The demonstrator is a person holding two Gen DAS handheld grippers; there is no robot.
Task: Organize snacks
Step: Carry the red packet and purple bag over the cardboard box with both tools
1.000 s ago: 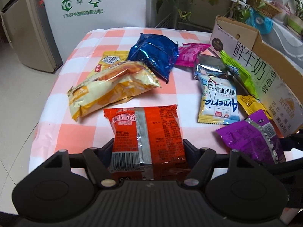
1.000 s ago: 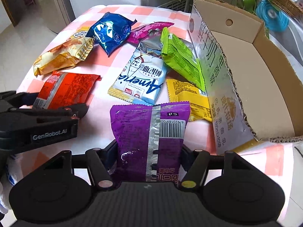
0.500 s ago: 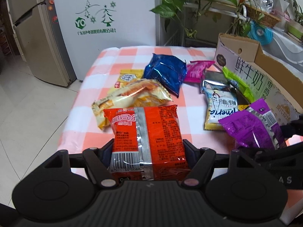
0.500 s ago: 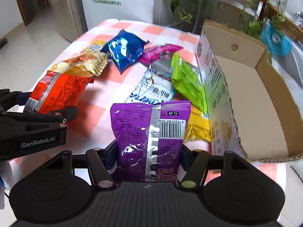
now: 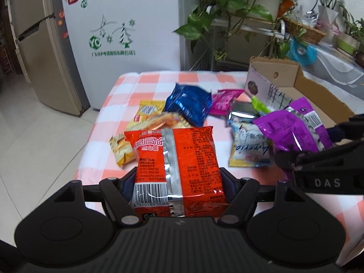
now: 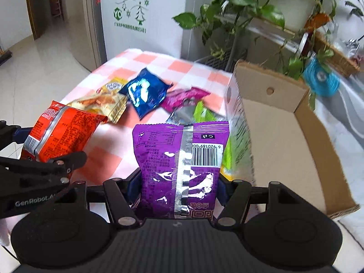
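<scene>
My left gripper is shut on a red snack packet and holds it in the air above the table's near edge. The packet also shows in the right wrist view. My right gripper is shut on a purple snack packet, held up beside the open cardboard box. The purple packet also shows in the left wrist view. The box looks empty inside.
On the pink checked tablecloth lie a blue packet, a yellow-orange bag, a pink packet, a light blue packet and a green one. A fridge and potted plants stand behind.
Both grippers have lifted their packets well up off the table and pulled back. The table and the loose snacks now look farther away and lower.
</scene>
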